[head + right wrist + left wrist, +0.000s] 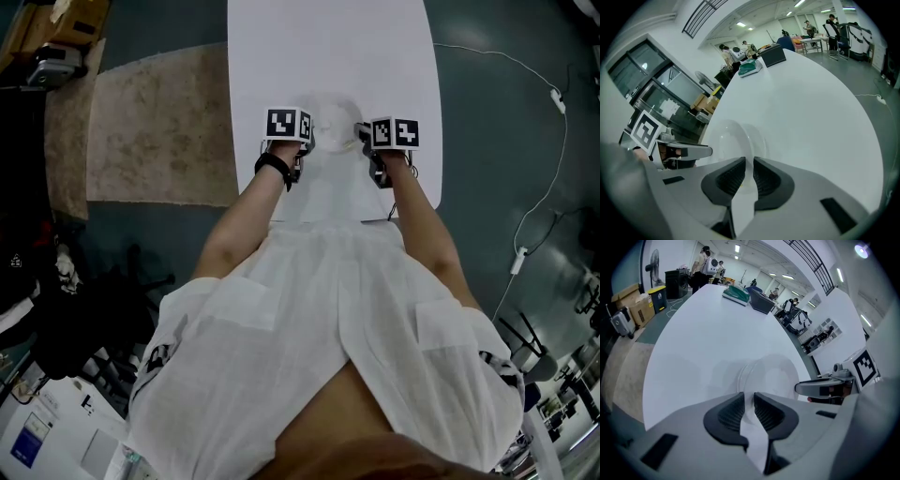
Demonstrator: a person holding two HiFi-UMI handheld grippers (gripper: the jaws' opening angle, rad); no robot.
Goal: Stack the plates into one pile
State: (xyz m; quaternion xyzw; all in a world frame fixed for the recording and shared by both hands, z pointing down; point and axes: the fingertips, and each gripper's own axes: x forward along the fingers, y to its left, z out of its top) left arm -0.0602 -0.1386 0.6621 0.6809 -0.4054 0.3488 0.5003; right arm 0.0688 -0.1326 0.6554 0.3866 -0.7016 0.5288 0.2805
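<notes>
the plates (334, 127) are sitting at the near end of the table (328, 47), midway across its width; whether they are touching its top is not showing. your left gripper (749, 401) is closing over their left rim and your right gripper (748, 164) over their right rim, the 2 grippers facing each other across the pile. at the table's far end a low item (737, 293) and a box (761, 302) are lying side by side. a rug (159, 122) is lying on the floor left of the table, with cardboard boxes (635, 305) standing beyond it.
</notes>
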